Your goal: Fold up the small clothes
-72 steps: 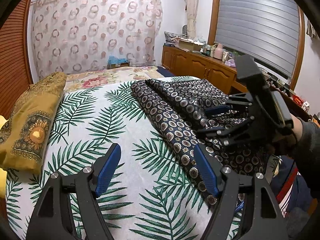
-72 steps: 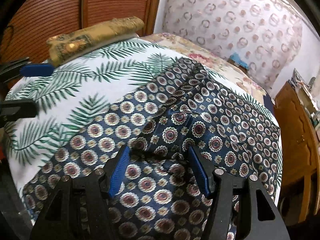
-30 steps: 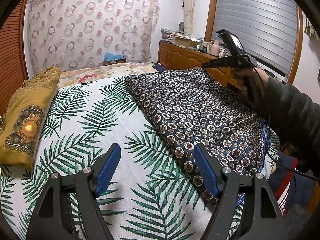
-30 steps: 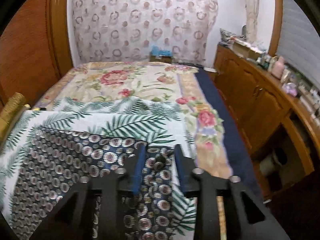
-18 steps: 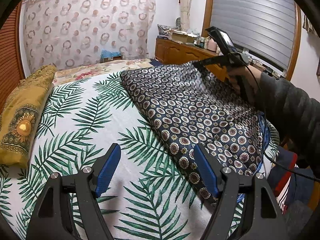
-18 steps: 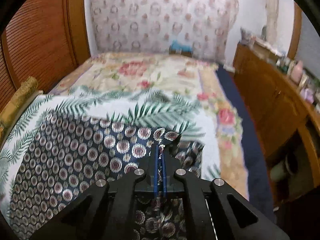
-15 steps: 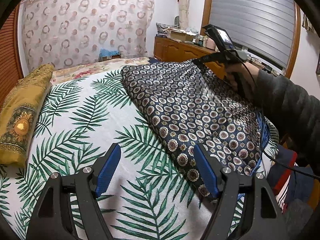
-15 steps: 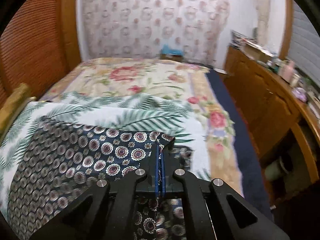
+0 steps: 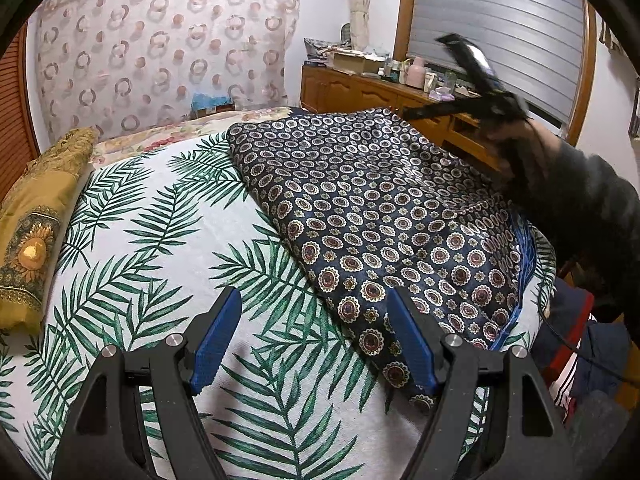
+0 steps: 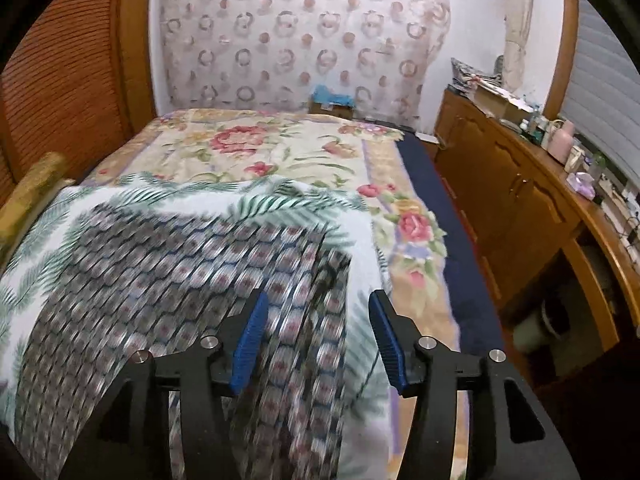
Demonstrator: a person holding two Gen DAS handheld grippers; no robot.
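Navy medallion-print cloth (image 9: pixel 384 208) lies spread flat on the bed (image 9: pixel 168 240), over the palm-leaf sheet (image 9: pixel 132 248), along the bed's right side; its near corner hangs at the near right edge, and a blue striped edge shows at its right border. In the right wrist view the cloth (image 10: pixel 168 280) is motion-blurred.

Left hand-held gripper (image 9: pixel 314 334): jaws wide apart, nothing between them, poised over the sheet near the bed's near edge, with its right finger just beside the cloth's near corner. Touching or not, can't tell.

Right hand-held gripper (image 10: pixel 318 334): jaws wide apart, holding nothing, above the cloth's far right corner. From the left wrist view it (image 9: pixel 448 110) is blurred, raised off the cloth at the far right edge, held by a dark-sleeved arm (image 9: pixel 576 200) that hangs over the cloth's right side.

Around: gold cushion (image 9: pixel 36 216) along the left edge of the bed, well apart from the cloth. Floral bedspread (image 10: pixel 280 152) covers the far end of the bed. Ring-pattern curtain (image 9: pixel 160 56) on the far wall. Wooden cabinet (image 10: pixel 520 200) runs along the right of the bed, topped with bottles and boxes; shuttered window (image 9: pixel 500 28) above it. Bundled fabric (image 9: pixel 580 340) sits off the near right corner of the bed.
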